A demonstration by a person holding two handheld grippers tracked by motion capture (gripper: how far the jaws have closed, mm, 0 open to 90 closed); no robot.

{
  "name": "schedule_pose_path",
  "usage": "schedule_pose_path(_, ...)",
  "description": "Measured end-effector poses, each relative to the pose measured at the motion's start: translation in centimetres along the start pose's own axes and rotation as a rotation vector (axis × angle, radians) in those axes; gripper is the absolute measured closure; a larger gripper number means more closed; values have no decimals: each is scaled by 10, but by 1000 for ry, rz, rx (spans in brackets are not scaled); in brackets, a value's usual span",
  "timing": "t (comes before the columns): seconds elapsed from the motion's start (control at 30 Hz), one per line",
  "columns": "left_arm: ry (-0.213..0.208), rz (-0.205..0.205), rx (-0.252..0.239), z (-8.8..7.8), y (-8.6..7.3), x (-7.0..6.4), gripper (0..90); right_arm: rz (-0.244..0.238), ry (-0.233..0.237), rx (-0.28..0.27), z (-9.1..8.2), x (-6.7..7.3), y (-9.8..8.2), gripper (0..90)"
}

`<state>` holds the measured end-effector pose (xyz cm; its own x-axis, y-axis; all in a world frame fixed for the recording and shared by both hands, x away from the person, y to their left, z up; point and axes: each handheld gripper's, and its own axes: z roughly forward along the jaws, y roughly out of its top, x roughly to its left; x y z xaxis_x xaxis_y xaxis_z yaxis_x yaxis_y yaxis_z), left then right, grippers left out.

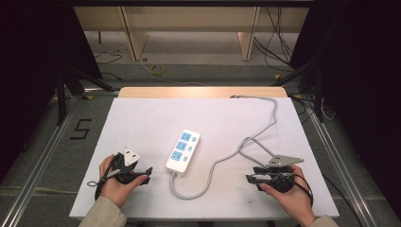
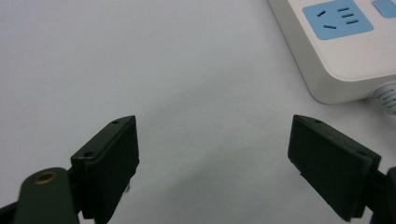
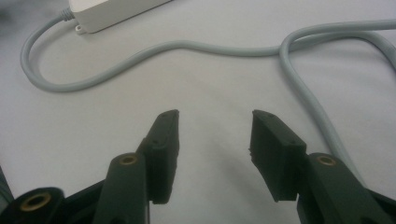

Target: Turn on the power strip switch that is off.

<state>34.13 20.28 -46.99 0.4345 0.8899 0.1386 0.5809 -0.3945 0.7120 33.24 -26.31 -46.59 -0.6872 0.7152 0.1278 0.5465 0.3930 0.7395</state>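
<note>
I'm seeing the power strip lying mid-table, between both grippers, its grey cord looping right. Left gripper and right gripper are resting with jaws apart, holding nothing.

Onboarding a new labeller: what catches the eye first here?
The white power strip with blue sockets, lying mid-table on the white table, stands out first. Its grey cable loops off the near end, curls toward the right and runs to the far edge. The left gripper and right gripper flank it near the front edge, both open and empty.
</note>
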Motion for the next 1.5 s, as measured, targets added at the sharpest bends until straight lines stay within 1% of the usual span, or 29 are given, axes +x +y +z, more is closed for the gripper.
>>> schedule_pose_path(0.03, 0, 2, 1, 0, 0, 0, 161, -1, 0, 4, 0, 0, 0, 542)
schedule_pose_path(0.13, 0, 0, -2, 0, 0, -1, 161, -12, 1, 16, -1, 1, 2, 623)
schedule_pose_path(0.27, 1, 2, -7, -1, 0, -1, 161, -50, -3, 36, -3, 6, 7, 739)
schedule_pose_path(0.4, 0, 0, -4, 0, 0, 0, 161, -90, -19, 75, -3, 9, 10, 854)
schedule_pose_path(0.47, -1, 1, -2, 0, -1, 0, 161, -97, -21, 87, -3, 9, 12, 900)
schedule_pose_path(0.63, 2, 3, -6, 0, 0, -1, 161, -101, -30, 100, -5, 7, 14, 900)
schedule_pose_path(0.7, 4, 8, -7, 0, 0, -1, 161, -92, -31, 102, -5, 8, 15, 900)
schedule_pose_path(0.83, 5, 9, -8, 0, 1, -2, 161, -91, -32, 108, -6, 8, 18, 900)
schedule_pose_path(1.03, 8, 10, -10, 0, 1, -2, 161, -87, -27, 129, -5, 8, 24, 900)
schedule_pose_path(1.2, 9, 9, -10, 0, 0, -2, 161, -96, -19, 151, -2, 9, 29, 900)
schedule_pose_path(1.33, 10, 8, -13, 0, 1, -2, 161, -93, -14, 160, -1, 11, 31, 900)
schedule_pose_path(1.5, 9, 8, -12, 1, 1, -2, 162, -104, -11, 180, 3, 12, 36, 900)
